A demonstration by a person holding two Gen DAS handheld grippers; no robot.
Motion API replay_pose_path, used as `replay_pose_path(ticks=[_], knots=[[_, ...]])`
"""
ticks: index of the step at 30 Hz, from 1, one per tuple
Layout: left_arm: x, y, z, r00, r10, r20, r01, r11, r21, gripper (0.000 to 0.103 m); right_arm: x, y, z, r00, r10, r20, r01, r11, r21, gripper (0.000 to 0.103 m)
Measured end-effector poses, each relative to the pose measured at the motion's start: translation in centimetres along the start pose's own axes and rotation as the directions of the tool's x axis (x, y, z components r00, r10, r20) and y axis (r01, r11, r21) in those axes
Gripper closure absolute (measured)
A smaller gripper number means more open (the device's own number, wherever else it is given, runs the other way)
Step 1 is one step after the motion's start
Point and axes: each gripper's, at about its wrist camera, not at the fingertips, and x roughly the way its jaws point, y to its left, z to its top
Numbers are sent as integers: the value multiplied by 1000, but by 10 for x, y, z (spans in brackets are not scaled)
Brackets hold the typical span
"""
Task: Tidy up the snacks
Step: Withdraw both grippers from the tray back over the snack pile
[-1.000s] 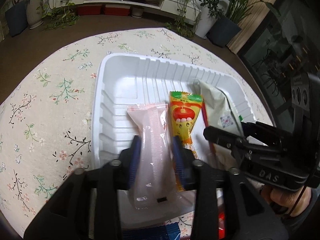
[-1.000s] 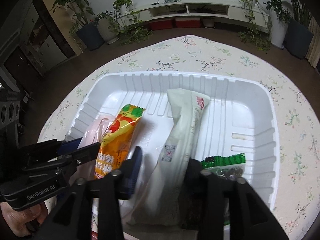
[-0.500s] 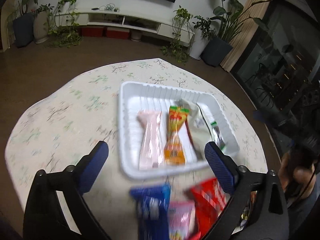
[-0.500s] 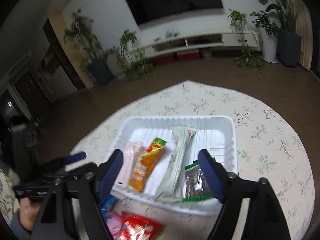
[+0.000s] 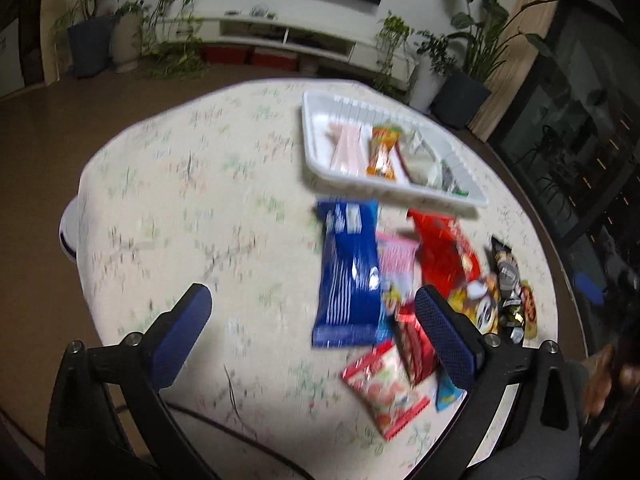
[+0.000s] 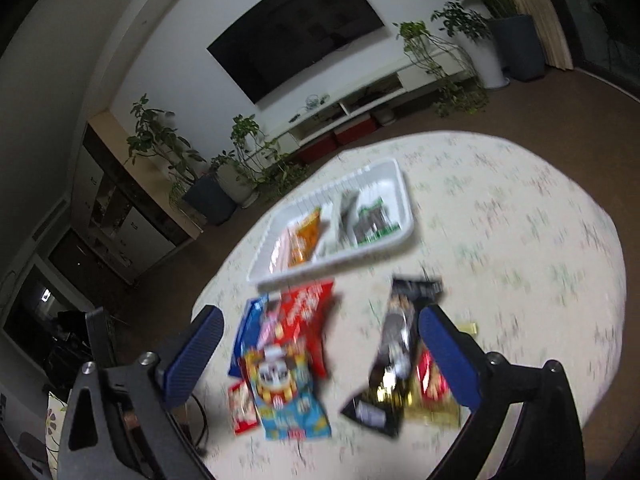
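left gripper (image 5: 308, 306) and right gripper (image 6: 318, 326) just opened wide, empty; risked snagging two of the overlapping packets (image 6: 288, 364) at once.

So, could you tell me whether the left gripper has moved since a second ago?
Yes. The left gripper has pulled back from the white tray, its jaws just opened and empty, now above the loose snacks.

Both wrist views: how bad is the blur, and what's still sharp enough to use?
Left wrist view: motion blur smears the tablecloth print and loose packets; the white tray is soft, the left gripper crisp. Right wrist view: same smear, labels unreadable, the right gripper sharp; fisheye bends the room in both.
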Motion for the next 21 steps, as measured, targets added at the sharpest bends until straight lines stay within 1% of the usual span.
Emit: replay_pose_path(ticks=[2,6,9,12,15,17,18,19,20,21], knots=[[1,-2,-4,1000,0,-14,0,1000,6,0,-4,1,-16,1000,-11,-16,11,1000,-13,3],[5,-15,3,999,22,-28,-20,998,59,0,-6,3,-35,999,-34,-40,32,999,-35,3],[20,-25,16,998,35,-58,-29,995,97,0,-6,0,-41,998,-32,-54,31,999,-26,3],[39,-30,26,994,39,-98,-26,992,123,1,-7,3,-45,998,-41,-51,39,998,-43,3],[51,-37,35,992,63,-112,-45,988,150,3,-7,6,-46,998,-45,-43,42,997,-65,3],[58,-42,39,989,73,-125,-52,984,168,8,-6,7,-47,998,-47,-43,44,996,-73,3],[62,-43,40,988,84,-133,-59,982,179,12,-5,7,-47,998,-49,-44,46,996,-74,3],[67,-45,41,985,99,-142,-71,979,189,19,-4,7,-48,998,-53,-45,49,996,-74,3],[71,-44,43,983,104,-150,-74,979,190,23,-4,7,-48,998,-54,-45,50,996,-76,3],[74,-43,44,982,105,-158,-75,980,187,32,-3,7,-48,997,-53,-47,49,996,-76,3]])
